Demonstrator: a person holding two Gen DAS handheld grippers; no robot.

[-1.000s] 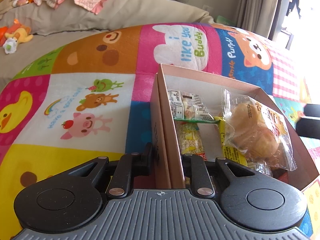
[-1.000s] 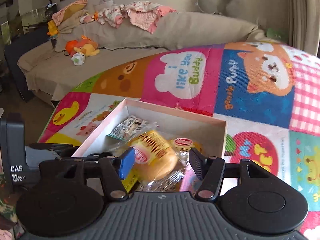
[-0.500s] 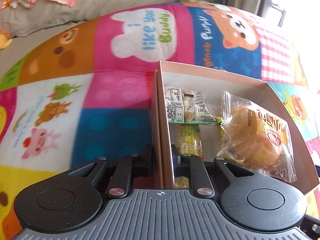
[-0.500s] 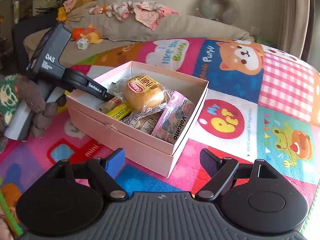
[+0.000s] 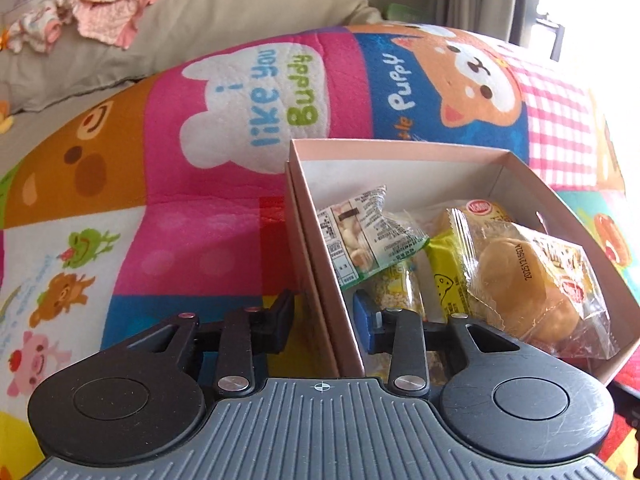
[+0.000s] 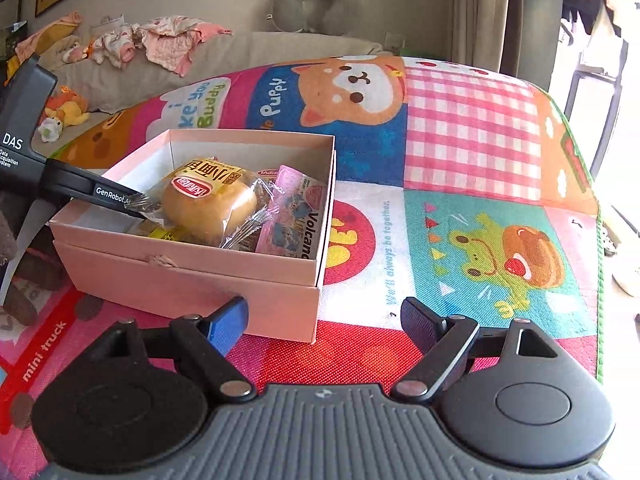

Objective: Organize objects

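Observation:
A pink cardboard box [image 5: 320, 240] sits on a colourful play mat. It holds a wrapped bun [image 5: 524, 292], a green-edged snack pack [image 5: 360, 236], a yellow pack [image 5: 444, 276] and a grain bar [image 5: 394, 290]. My left gripper [image 5: 324, 316] is open and straddles the box's left wall, one finger outside, one inside, not touching it. In the right wrist view the box [image 6: 192, 276] lies ahead to the left with the bun [image 6: 208, 204] and a pink Volcano pack [image 6: 296, 216] in it. My right gripper [image 6: 324, 320] is open and empty, just off the box's near right corner.
The mat [image 6: 480, 216] covers the floor around the box. A beige sofa [image 5: 200, 24] with baby clothes and toys stands behind. Curtains and a bright window are at the far right. The left gripper's handle [image 6: 24, 148] reaches into the box from the left.
My left gripper has opened and let go of the box wall it was pinching. My right gripper has drawn back from over the box and to the right.

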